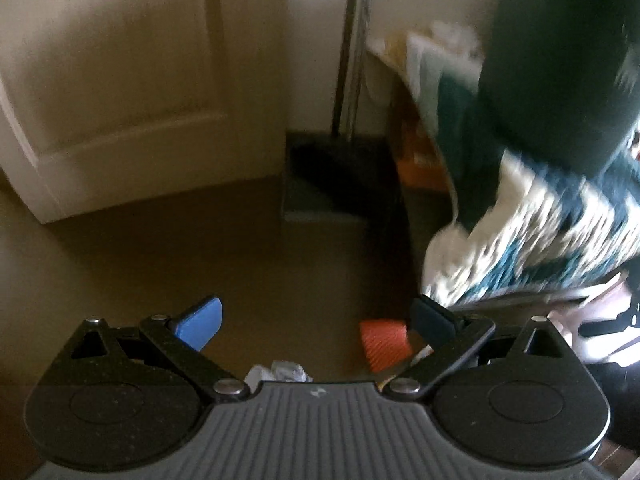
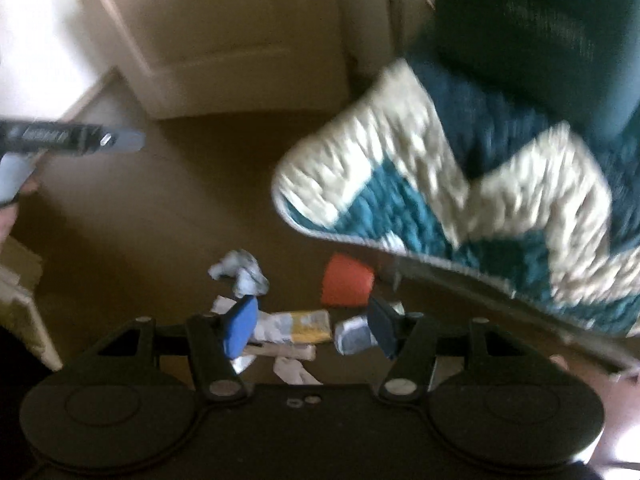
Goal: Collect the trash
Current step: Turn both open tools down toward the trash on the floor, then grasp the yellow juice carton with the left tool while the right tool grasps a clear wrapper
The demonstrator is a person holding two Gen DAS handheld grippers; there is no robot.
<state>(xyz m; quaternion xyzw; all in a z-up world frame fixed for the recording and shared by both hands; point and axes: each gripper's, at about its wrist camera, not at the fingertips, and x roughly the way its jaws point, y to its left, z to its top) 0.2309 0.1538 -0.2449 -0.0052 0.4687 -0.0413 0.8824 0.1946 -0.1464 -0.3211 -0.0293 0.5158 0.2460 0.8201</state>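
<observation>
Trash lies on the brown floor in the right wrist view: an orange ribbed cup [image 2: 346, 285] on its side, crumpled white paper [image 2: 242, 274], a yellow wrapper [image 2: 310, 324], a silver-blue wrapper [image 2: 354, 336] and small white scraps [image 2: 294, 372]. My right gripper [image 2: 312, 330] is open, low over the wrappers, holding nothing. In the left wrist view the orange cup [image 1: 382, 344] lies between my fingers, near the right one, and crumpled paper [image 1: 286, 372] shows at the body's edge. My left gripper [image 1: 316, 322] is open and empty.
A teal and cream quilt [image 2: 460, 200] hangs off a bed on the right and is also in the left wrist view [image 1: 540, 240]. A cream door [image 1: 120, 92], a chrome pole [image 1: 356, 48] on a dark base [image 1: 332, 184], and the other gripper [image 2: 72, 138] at left.
</observation>
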